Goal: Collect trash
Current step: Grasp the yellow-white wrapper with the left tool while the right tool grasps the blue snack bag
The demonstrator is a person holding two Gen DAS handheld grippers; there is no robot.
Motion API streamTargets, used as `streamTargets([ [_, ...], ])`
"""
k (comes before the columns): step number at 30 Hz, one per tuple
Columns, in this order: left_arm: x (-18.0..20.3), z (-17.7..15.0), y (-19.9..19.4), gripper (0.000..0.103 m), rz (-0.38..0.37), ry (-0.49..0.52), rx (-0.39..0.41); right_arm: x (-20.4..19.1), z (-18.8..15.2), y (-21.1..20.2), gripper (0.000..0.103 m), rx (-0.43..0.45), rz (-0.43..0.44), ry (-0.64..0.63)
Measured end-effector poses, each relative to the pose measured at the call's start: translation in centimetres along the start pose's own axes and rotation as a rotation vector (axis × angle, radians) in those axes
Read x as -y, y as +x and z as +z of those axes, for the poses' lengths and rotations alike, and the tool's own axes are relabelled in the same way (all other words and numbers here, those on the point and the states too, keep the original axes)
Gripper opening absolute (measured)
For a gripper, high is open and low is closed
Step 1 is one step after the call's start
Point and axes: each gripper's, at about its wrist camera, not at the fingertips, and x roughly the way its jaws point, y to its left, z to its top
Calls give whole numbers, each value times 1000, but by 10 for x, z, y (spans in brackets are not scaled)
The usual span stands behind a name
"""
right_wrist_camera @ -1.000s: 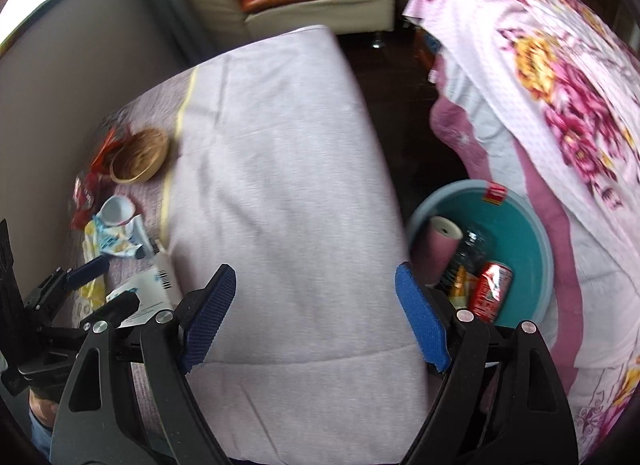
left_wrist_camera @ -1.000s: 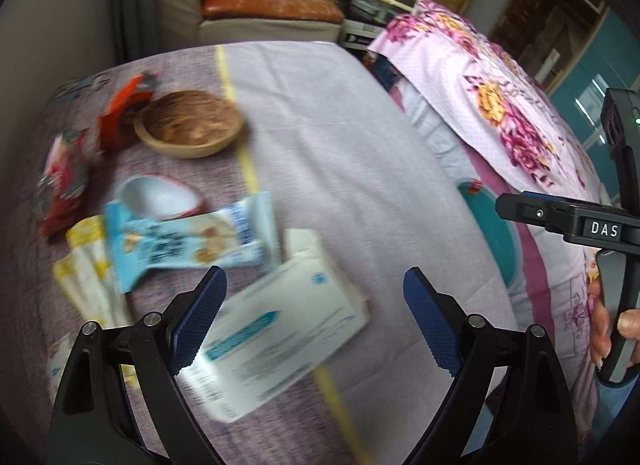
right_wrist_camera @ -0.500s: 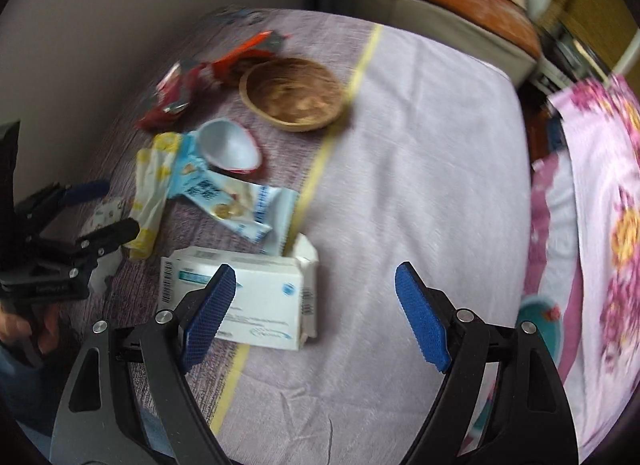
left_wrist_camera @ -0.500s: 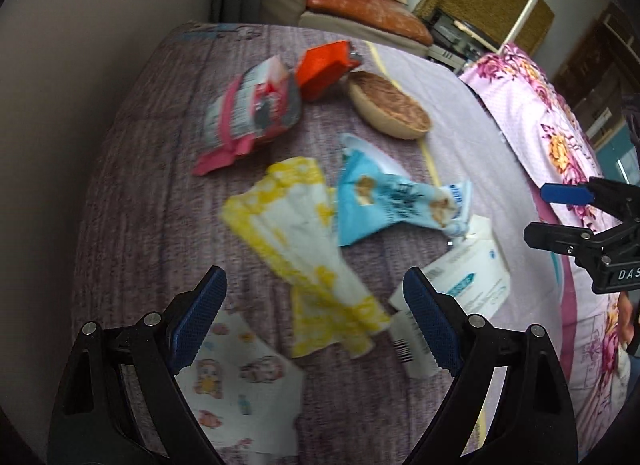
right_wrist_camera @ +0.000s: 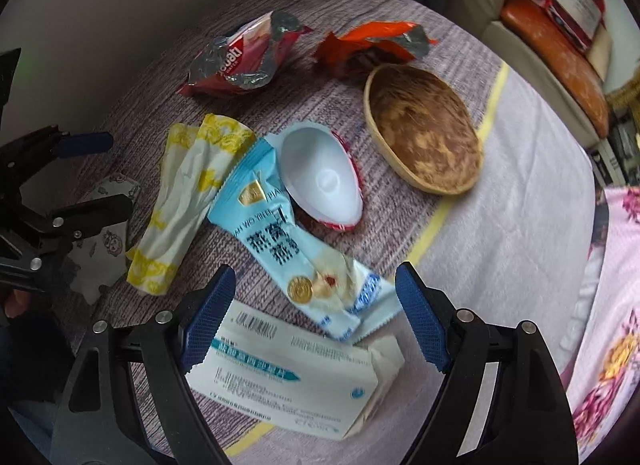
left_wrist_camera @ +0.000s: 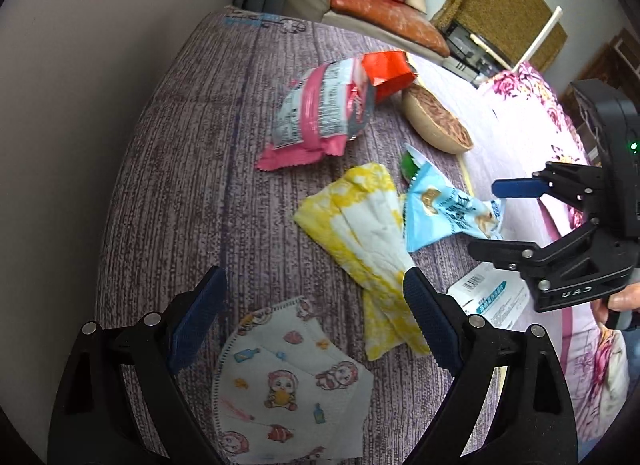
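Left tongs [left_wrist_camera: 314, 321]: spread wide with nothing between the jaws, hovering over the cartoon-print face mask [left_wrist_camera: 288, 385] at the near edge of the tabletop [left_wrist_camera: 180, 153].
Right tongs [right_wrist_camera: 314, 315]: spread wide and empty too, poised above the white medicine box [right_wrist_camera: 288, 377], whose long side lies across the gap.
Step in hand: my reading is the approach before a pick; each pair of tongs is lined up over its own piece of trash, nothing gripped yet.
Next move: likely calls for lowering until the pads straddle the box, then squeezing. The mask lies flat, so it needs an edge pinched.
Other trash: yellow wrapper [left_wrist_camera: 368, 241] and blue snack wrapper [right_wrist_camera: 288, 241] lie touching; pink packet [left_wrist_camera: 320, 113] and orange packet [right_wrist_camera: 372, 45] sit farther off near the wooden bowl [right_wrist_camera: 424, 133].
Left view only: nearly the whole mask, and the right tongs seen from the side.
Right view only: most of the box, and a white plastic shell [right_wrist_camera: 320, 181] beside the blue wrapper.
Not in view: any bin.
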Motion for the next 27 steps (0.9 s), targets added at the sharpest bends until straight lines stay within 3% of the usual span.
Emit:
streamTargets([
  [5,-4,2,2,90,-1,-15,-5,-6,6,12,78,3,24,-59],
  [7,-2,3,5,90,-7,-18,-11,-8,4,15,70,4,27,-73],
  [8,0,3,5,90,-10,-18,-14,-9,2,16,53,6,19,-79],
  [9,2,3,6,90,-16,-17,-17,-10,2,16,44,11,19,-77],
  [12,13,4,11,90,-26,-3,-34,-5,-4,7,28,41,34,-43],
  [16,31,5,16,90,-44,18,-46,7,-13,-11,20,102,44,37],
  [21,50,6,29,90,-1,32,-57,23,-28,-30,16,155,42,120],
  [23,57,5,34,81,-7,35,-70,32,-32,-34,16,167,43,153],
  [26,69,3,42,66,48,74,-76,45,-46,-44,16,184,49,216],
  [27,74,2,43,55,74,91,-71,50,-52,-48,16,193,53,248],
])
